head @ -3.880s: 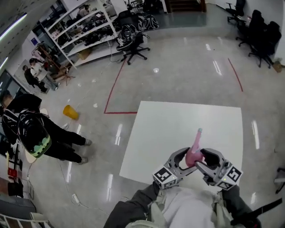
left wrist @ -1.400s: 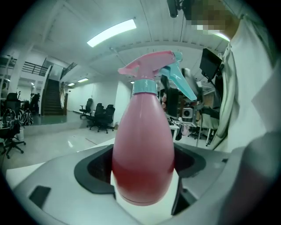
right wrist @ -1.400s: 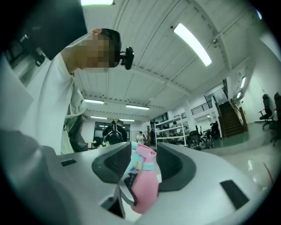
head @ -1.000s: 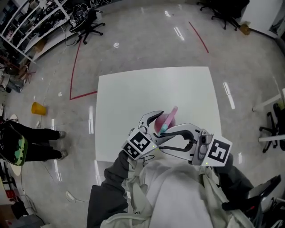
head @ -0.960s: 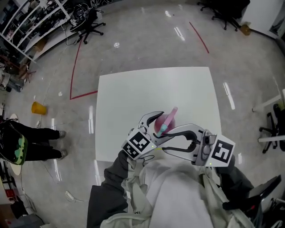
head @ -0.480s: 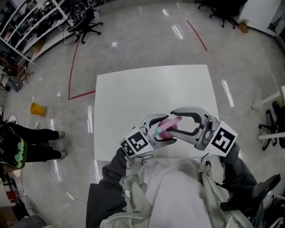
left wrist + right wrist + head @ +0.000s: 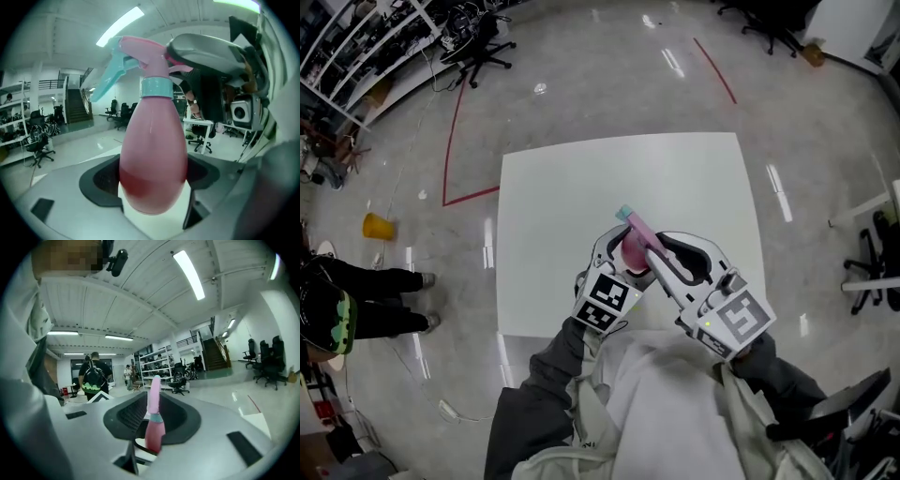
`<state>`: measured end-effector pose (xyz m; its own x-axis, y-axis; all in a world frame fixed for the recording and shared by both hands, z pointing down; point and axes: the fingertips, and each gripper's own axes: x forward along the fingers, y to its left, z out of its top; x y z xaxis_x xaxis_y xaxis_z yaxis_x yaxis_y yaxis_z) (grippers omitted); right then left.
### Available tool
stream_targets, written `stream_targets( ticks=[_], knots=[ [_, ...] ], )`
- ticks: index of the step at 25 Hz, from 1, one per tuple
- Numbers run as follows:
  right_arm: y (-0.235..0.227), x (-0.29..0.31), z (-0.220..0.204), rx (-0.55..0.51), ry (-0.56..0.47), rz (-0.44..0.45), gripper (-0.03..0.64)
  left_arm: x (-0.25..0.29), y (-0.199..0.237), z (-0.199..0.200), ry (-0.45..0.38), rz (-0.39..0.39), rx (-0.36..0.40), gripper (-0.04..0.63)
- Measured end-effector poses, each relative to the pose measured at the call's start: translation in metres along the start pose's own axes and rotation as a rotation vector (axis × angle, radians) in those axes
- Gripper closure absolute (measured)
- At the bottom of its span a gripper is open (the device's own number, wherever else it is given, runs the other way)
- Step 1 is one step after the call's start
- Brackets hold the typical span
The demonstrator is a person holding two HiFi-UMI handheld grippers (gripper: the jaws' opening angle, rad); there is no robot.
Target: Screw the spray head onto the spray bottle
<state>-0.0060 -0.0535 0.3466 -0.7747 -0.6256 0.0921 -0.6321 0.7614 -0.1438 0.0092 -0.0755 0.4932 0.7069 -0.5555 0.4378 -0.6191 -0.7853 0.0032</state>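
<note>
A pink spray bottle (image 7: 632, 253) is held up over the white table (image 7: 572, 187), with my left gripper (image 7: 624, 257) shut on its round body (image 7: 152, 159). The pink spray head (image 7: 639, 229) sits on the bottle's neck above a teal collar (image 7: 157, 87), its teal trigger (image 7: 105, 77) pointing away to the upper left. My right gripper (image 7: 652, 242) reaches in from the near right. Its jaws are closing on the spray head (image 7: 153, 420), which stands between the dark pads.
The table's near edge is just under my grippers. A red tape line (image 7: 455, 131) and a yellow object (image 7: 377, 225) mark the grey floor at left. A person (image 7: 337, 314) stands by the left edge; office chairs (image 7: 478, 52) and shelves are farther back.
My right gripper let go, swung from the bottle's right side to its near side and closed on the spray head again. The trigger now points up-left instead of left.
</note>
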Motion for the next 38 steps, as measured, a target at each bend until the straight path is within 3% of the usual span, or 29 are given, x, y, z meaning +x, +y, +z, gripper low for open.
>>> stream_targets(
  ticks=[3,6,10,13,14,16,18,19,21,23,24,25,33,38],
  knots=[
    [0.008,-0.006,0.000,0.027,-0.004,0.083,0.554,-0.007,0.009,-0.002,0.008,-0.016,-0.034,0.193],
    [0.022,-0.002,0.000,0.077,-0.023,0.202,0.554,-0.008,0.010,0.000,0.022,-0.040,-0.017,0.193],
    [0.048,-0.011,0.016,0.017,-0.107,0.372,0.554,-0.007,-0.006,0.010,-0.007,-0.111,0.017,0.193],
    [0.024,-0.034,0.023,-0.173,-0.128,0.284,0.550,-0.017,-0.018,0.009,-0.027,-0.235,0.051,0.193],
    [0.011,-0.036,0.020,-0.231,-0.097,0.254,0.515,-0.022,-0.024,0.009,-0.040,-0.290,0.063,0.193],
    [-0.004,-0.032,0.009,-0.270,-0.021,0.284,0.351,-0.031,-0.037,0.012,-0.069,-0.400,0.082,0.193],
    [0.000,-0.025,0.001,-0.238,0.027,0.395,0.284,-0.035,-0.051,0.013,-0.071,-0.474,0.098,0.193],
    [0.007,-0.022,-0.002,-0.225,0.038,0.447,0.284,-0.034,-0.056,0.012,-0.061,-0.490,0.108,0.193],
    [0.021,-0.018,-0.005,-0.228,0.038,0.496,0.286,-0.031,-0.059,0.008,-0.042,-0.481,0.122,0.193],
    [0.021,-0.014,-0.007,-0.231,0.029,0.449,0.313,-0.028,-0.054,0.005,-0.042,-0.443,0.113,0.193],
    [0.015,-0.013,-0.008,-0.215,0.033,0.410,0.393,-0.026,-0.050,0.004,-0.041,-0.421,0.106,0.193],
    [0.009,-0.012,-0.010,-0.196,0.043,0.378,0.424,-0.023,-0.046,0.002,-0.037,-0.402,0.100,0.193],
    [-0.005,-0.005,-0.030,-0.175,0.095,0.223,0.433,-0.003,-0.035,-0.014,0.007,-0.299,0.083,0.193],
    [-0.009,0.005,-0.081,-0.243,0.127,0.225,0.436,0.022,-0.029,-0.061,0.006,-0.286,0.105,0.193]
  ],
)
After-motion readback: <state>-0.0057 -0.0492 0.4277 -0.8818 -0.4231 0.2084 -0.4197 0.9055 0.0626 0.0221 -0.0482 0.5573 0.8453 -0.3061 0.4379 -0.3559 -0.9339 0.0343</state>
